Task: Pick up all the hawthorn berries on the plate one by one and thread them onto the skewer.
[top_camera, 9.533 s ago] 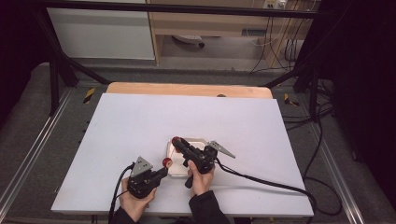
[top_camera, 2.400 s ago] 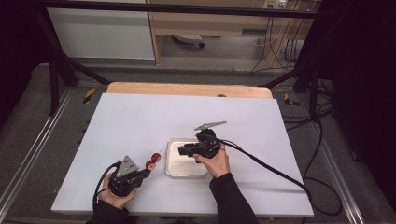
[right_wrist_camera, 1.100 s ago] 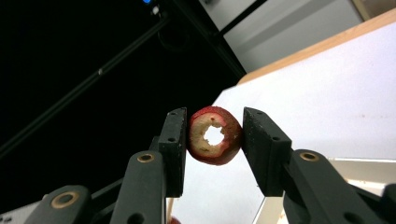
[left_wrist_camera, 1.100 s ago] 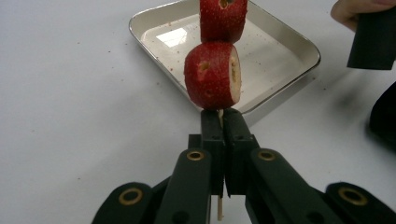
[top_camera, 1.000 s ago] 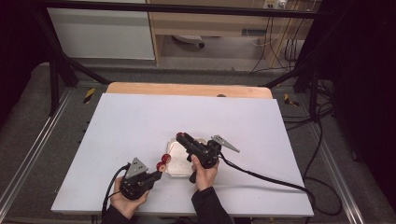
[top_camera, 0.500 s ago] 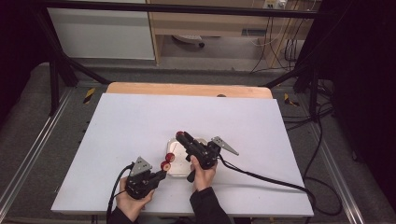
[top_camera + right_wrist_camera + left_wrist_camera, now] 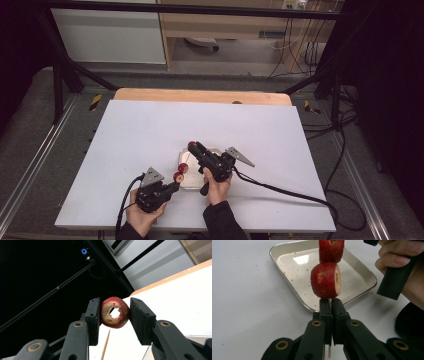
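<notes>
Steel tray sits between my hands on the white table; my left gripper pinches a wooden skewer carrying two strawberry pieces above it; my right gripper clamps a hollowed strawberry ring

No legible text, label or number anywhere.

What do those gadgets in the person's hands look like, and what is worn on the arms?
Each hand carries a black tool: the left tool and the right tool. Both have two flat black jaws on arms with brass-coloured pivot rings, a grey three-cornered plate on top and a trailing black cable. The right one has a black handle. The sleeves are dark.
</notes>
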